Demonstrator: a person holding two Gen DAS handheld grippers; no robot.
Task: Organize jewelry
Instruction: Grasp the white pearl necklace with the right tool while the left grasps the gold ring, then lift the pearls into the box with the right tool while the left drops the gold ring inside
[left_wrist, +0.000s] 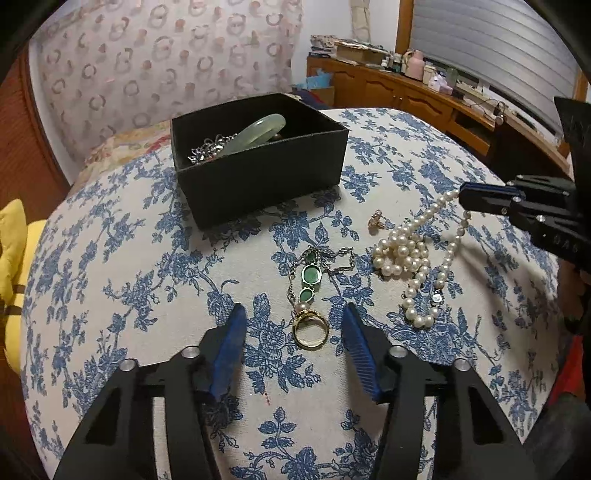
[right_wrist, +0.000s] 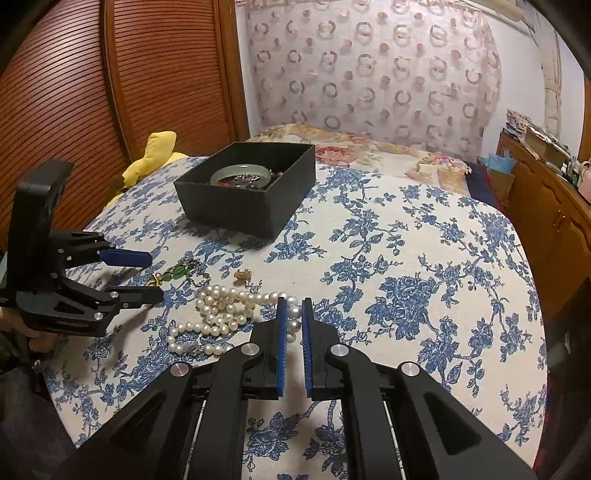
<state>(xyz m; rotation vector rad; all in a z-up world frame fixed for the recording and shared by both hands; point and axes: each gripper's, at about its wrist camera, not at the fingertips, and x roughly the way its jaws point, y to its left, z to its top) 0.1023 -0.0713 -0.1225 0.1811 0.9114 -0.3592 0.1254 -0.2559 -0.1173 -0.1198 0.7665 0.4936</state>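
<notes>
A black box (left_wrist: 258, 184) (right_wrist: 247, 206) on the blue-flowered cloth holds a pale green bangle (left_wrist: 255, 134) (right_wrist: 240, 171) and a silver piece (left_wrist: 208, 147). My left gripper (left_wrist: 293, 314) (right_wrist: 149, 275) is open, with a gold ring (left_wrist: 310, 328) between its fingers. A green-stone chain (left_wrist: 312, 275) (right_wrist: 181, 271) runs from the ring. My right gripper (right_wrist: 293, 308) (left_wrist: 461, 197) is shut on a strand of the pearl necklace (right_wrist: 221, 314) (left_wrist: 410, 254), whose heap lies on the cloth. A small gold earring (left_wrist: 376, 219) (right_wrist: 243, 275) lies near the pearls.
A yellow soft toy (right_wrist: 155, 155) (left_wrist: 14, 236) lies at the left edge of the bed. A wooden slatted door (right_wrist: 74, 92) stands to the left. A wooden sideboard (left_wrist: 424, 96) with clutter runs along the right. A patterned curtain (right_wrist: 369, 66) hangs behind.
</notes>
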